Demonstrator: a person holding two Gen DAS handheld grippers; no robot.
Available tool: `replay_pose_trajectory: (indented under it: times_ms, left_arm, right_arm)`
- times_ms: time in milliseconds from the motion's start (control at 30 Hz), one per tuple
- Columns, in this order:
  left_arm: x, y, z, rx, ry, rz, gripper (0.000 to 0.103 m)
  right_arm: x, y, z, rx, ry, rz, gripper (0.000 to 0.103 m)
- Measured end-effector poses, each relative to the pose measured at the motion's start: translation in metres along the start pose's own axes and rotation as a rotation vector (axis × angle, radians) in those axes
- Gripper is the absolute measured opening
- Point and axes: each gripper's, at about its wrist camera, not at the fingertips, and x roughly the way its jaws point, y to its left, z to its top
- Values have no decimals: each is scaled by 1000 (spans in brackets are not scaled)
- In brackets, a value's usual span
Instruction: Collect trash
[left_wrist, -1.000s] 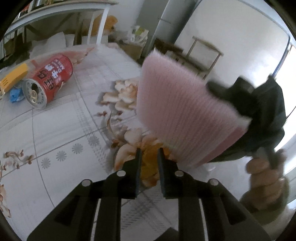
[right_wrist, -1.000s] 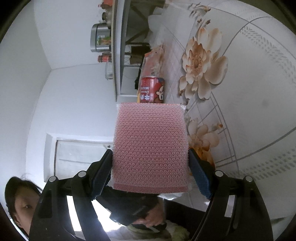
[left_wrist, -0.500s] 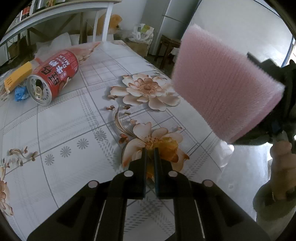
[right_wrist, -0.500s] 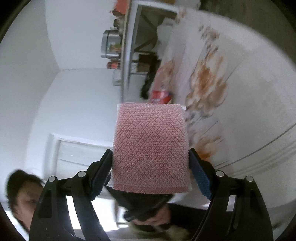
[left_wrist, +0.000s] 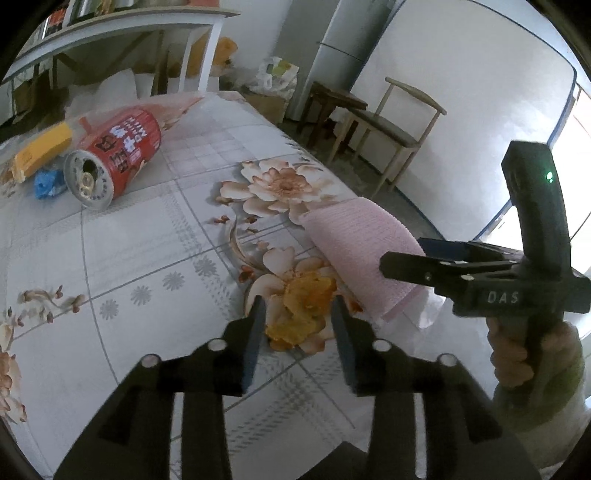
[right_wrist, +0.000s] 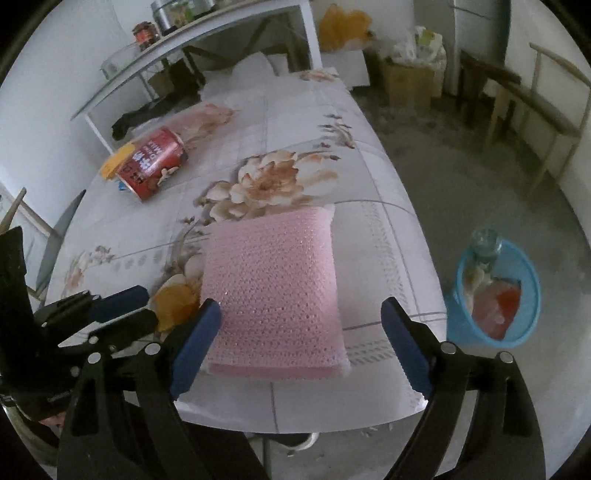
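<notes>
Pink sponge (right_wrist: 275, 295) lies flat on floral tablecloth (right_wrist: 314, 140); right gripper (right_wrist: 301, 341) jaws widening, clear of it. Left gripper (left_wrist: 297, 325) jaws opening, empty.

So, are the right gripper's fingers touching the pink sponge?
Apart. In the right wrist view the opening right gripper shows tablecloth between each finger and the pink sponge.

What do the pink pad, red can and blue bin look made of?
Pink pad: looks like a foam sponge in a woven mesh cover; netted, slightly glinting texture. Red can: metal, judging by its shiny silver end and rim, with a glossy printed red label. Blue bin: probably plastic; thin, evenly coloured wall, faintly see-through at the rim.
</notes>
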Motion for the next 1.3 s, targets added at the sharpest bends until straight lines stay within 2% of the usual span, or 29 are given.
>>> replay_pose_trajectory:
  times_ms: [167,300,433,500,700,967,1100,1233,1300]
  left_arm:
    - [12,-12,2,61,27,42,37]
    - [16,-14,1,85,26,71,36]
    - [17,-12,2,100,22,112,24]
    - [17,-9,2,92,24,105,15]
    - [13,-7,1,78,17,94,7]
    - [9,-8,3,63,12,81,7]
    - [3,-17,13,70,-6,63,7]
    - [3,-38,36,90,-33,-8,7]
    - [9,-54,55,100,-36,-61,7]
  right_arm:
    - [-2,7,6,-31,-5,-16,85]
    - [-5,11,11,-45,-5,50,85]
    - [4,16,10,-66,33,72,85]
    - [12,20,8,-77,58,71,83]
    - [16,24,7,-84,50,61,76]
    - [6,5,6,4,23,122,74]
    - [-13,-16,5,80,-28,159,74]
    - [-44,-56,4,203,-115,158,74]
    - [-62,-89,0,304,-161,153,74]
